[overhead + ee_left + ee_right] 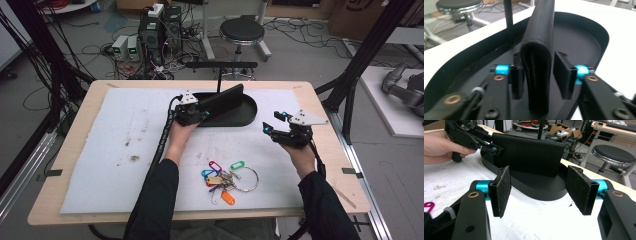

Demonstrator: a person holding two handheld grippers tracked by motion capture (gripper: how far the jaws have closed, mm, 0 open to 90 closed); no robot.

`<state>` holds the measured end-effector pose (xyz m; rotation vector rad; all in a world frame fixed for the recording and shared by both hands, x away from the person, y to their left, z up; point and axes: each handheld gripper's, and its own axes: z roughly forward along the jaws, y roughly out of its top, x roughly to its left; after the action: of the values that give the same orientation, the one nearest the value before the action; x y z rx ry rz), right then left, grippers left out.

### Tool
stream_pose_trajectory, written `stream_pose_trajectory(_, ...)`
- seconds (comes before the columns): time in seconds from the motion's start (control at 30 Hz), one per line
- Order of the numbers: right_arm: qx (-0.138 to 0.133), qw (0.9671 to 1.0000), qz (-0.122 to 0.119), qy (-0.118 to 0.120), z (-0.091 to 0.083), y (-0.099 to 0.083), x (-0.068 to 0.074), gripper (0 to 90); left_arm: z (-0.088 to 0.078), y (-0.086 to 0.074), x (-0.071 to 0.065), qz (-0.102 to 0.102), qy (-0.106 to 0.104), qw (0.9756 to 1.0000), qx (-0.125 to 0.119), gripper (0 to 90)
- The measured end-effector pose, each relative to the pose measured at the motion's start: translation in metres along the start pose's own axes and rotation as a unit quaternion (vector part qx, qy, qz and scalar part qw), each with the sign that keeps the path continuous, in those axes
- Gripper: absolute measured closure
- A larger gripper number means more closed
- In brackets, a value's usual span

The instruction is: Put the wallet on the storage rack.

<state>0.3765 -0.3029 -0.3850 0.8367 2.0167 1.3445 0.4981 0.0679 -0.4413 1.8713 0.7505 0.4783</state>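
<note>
A black wallet (221, 100) stands on its long edge in a shallow black oval tray (247, 116) near the far edge of the table (75, 150), about midway along that edge. Its long axis runs slantwise across the tray, from the tray's near left end up toward the tray's far rim.

The left gripper (196, 115) sits at the wallet's near left end, at the tray's left rim. In the left gripper view the wallet's folded end (537, 72) stands upright between the two jaws, and the long body runs straight away from them. The jaws are apart: a clear gap shows between the wallet and the right-hand pad (562, 72), while the left-hand pad (518, 80) lies just beside or barely touching it. The wallet seems to stand by itself, not clamped.

The right gripper (274, 126) hovers over the white mat (125, 150) off the tray's right end, nearer the table's right edge. Its jaws stand wide apart with nothing between them. In the right gripper view they point at the wallet's broad face (529, 155), which lies well ahead.

The left hand (181, 131) is far nearer the wallet. A bunch of keys with coloured tags (226, 177) lies near the table's front edge, between the two forearms.
</note>
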Motion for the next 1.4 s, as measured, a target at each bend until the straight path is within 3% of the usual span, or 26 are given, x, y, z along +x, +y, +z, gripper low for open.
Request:
stream_pose_trajectory(0.13, 0.000, 1.0000, 0.000, 0.001, 0.000, 0.000, 0.001, 38.0, -0.001, 0.002, -0.002, 0.008, 0.006, 0.9998, 0.019, 47.4)
stream_pose_trajectory(0.27, 0.001, 1.0000, -0.004, 0.002, 0.000, 0.000, 0.000, 38.0, -0.005, 0.005, -0.004, 0.000, 0.028, 0.9991, 0.033, 33.2)
stream_pose_trajectory(0.4, 0.000, 1.0000, 0.000, 0.002, 0.000, 0.000, 0.000, 37.9, -0.015, 0.010, -0.005, 0.014, 0.056, 0.9969, 0.053, 29.3)
stream_pose_trajectory(0.5, 0.001, 1.0000, 0.000, 0.002, -0.001, 0.000, 0.000, 37.9, -0.027, 0.012, -0.009, 0.033, 0.084, 0.9945, 0.054, 29.3)
stream_pose_trajectory(0.57, 0.001, 1.0000, -0.001, 0.003, -0.001, 0.000, 0.000, 37.8, -0.037, 0.013, -0.012, 0.040, 0.090, 0.9942, 0.044, 29.3)
stream_pose_trajectory(0.67, -0.001, 1.0000, -0.001, 0.004, -0.001, 0.000, 0.000, 37.6, -0.053, 0.015, -0.017, 0.036, 0.085, 0.9955, 0.023, 29.3)
stream_pose_trajectory(0.87, -0.003, 0.9999, 0.006, 0.012, -0.001, -0.001, 0.000, 36.2, -0.089, 0.016, -0.029, 0.016, 0.044, 0.9989, -0.001, 29.3)
stream_pose_trajectory(1.0, -0.005, 0.9999, 0.009, 0.013, -0.002, 0.000, 0.001, 35.2, -0.116, 0.013, -0.035, 0.012, 0.022, 0.9997, -0.001, 26.8)
stream_pose_trajectory(1.17, -0.001, 0.9997, 0.023, -0.003, -0.006, 0.002, 0.004, 32.4, -0.152, 0.002, -0.038, -0.003, -0.008, 0.9998, -0.016, 26.4)
stream_pose_trajectory(1.4, -0.006, 0.9985, 0.045, -0.031, -0.020, 0.000, 0.013, 31.4, -0.196, -0.020, -0.038, -0.001, 0.014, 0.9995, -0.030, 26.3)
